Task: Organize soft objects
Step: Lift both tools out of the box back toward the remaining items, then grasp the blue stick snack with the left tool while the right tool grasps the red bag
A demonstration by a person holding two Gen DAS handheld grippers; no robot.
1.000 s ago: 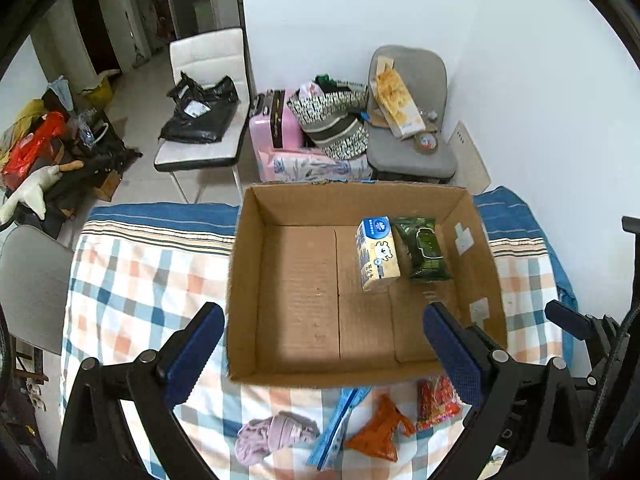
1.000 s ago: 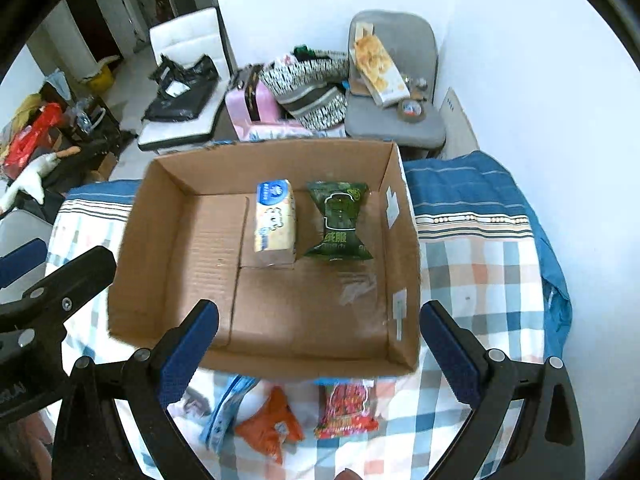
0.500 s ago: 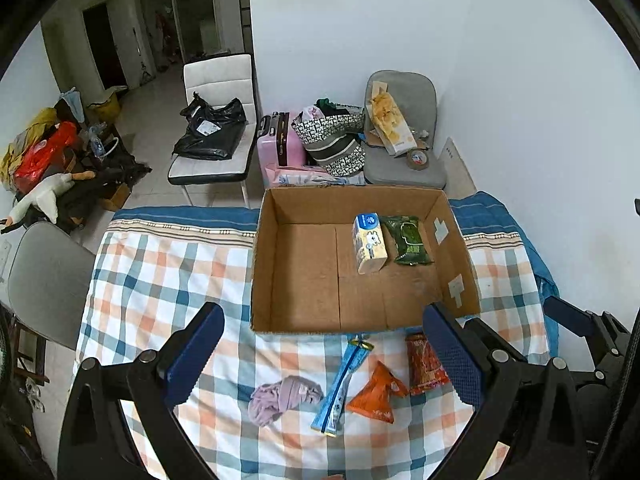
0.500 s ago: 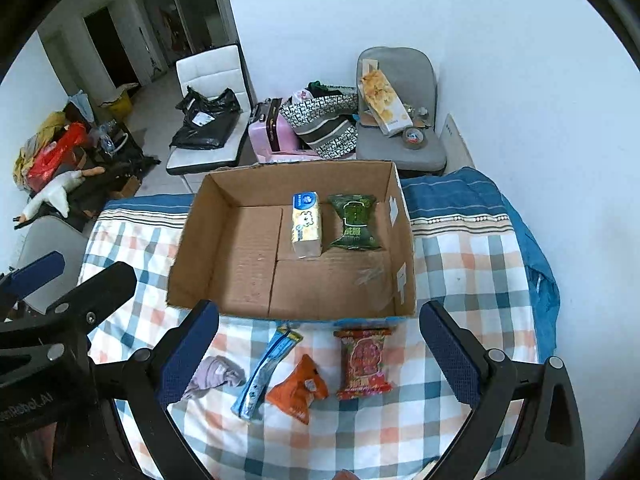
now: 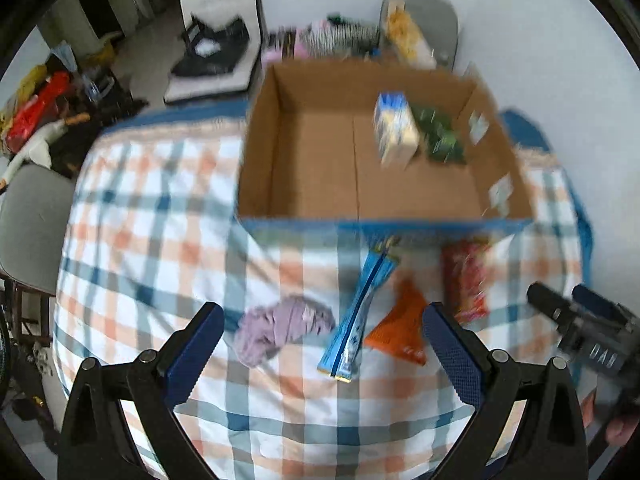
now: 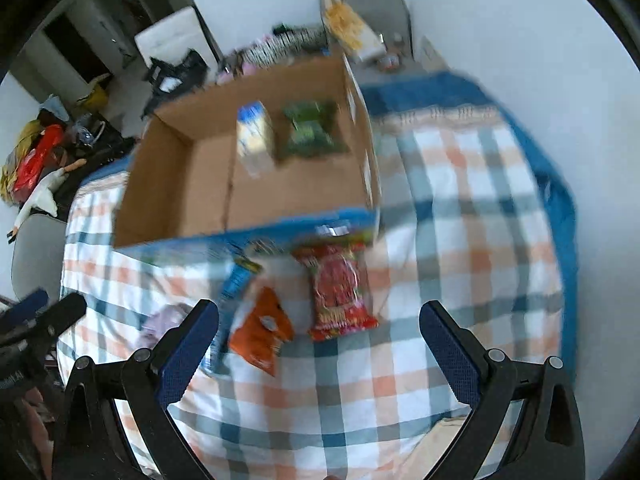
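An open cardboard box (image 5: 272, 184) (image 6: 160, 176) sits on a checked tablecloth. Inside it lie a white-blue tissue pack (image 5: 396, 132) (image 6: 254, 138) and a green packet (image 5: 440, 140) (image 6: 310, 130). In front of the box lie a lilac cloth (image 5: 280, 326) (image 6: 162, 322), a blue pouch (image 5: 360, 316) (image 6: 234, 292), an orange packet (image 5: 400, 328) (image 6: 262, 330) and a red packet (image 5: 466, 284) (image 6: 340, 292). My left gripper (image 5: 320, 356) is open and empty above the cloth and blue pouch. My right gripper (image 6: 318, 352) is open and empty near the orange and red packets. Both views are blurred.
The table (image 6: 480, 208) stands against a white wall on the right. Behind it are a grey chair (image 5: 420, 20) with a snack bag, a white chair (image 5: 218, 4) with a black bag, and bags on the floor. A grey chair (image 5: 28, 216) stands at the left.
Both grippers have dropped closer to the loose items in front of the box. The left view has shifted right and down; the right has tilted. Both stay open and empty.
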